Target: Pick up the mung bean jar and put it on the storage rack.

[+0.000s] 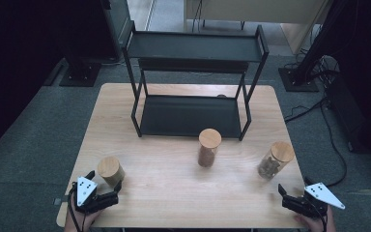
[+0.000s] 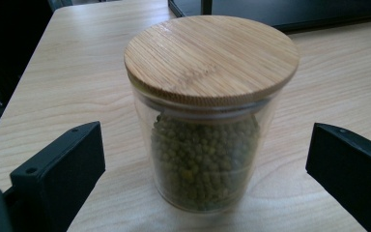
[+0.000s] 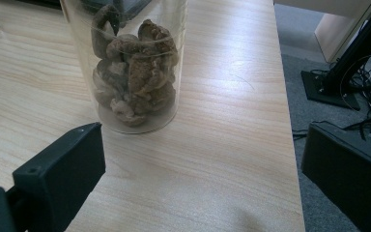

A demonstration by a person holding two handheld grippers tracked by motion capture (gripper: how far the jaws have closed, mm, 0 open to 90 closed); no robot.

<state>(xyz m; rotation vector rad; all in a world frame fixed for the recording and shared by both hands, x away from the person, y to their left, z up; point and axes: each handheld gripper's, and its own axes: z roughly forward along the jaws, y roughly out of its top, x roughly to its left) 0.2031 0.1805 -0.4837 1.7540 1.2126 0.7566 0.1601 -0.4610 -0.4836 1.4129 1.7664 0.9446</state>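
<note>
Right gripper view cuts off the mushroom jar (image 3: 134, 67) above its contents. Left gripper (image 1: 105, 189) spread wide, touching nothing; green-bean jar (image 2: 207, 121) upright between its jaws, bamboo lid (image 2: 211, 58) on, near-left of the table (image 1: 174, 193). Right gripper (image 1: 295, 193) spread, mushroom jar just beyond. Third jar (image 1: 208, 148) centre, before the black rack (image 1: 193, 77).

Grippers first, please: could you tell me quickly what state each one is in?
Left gripper: open, jaws either side of the green-bean jar, not touching.
Right gripper: open, holding nothing.
</note>
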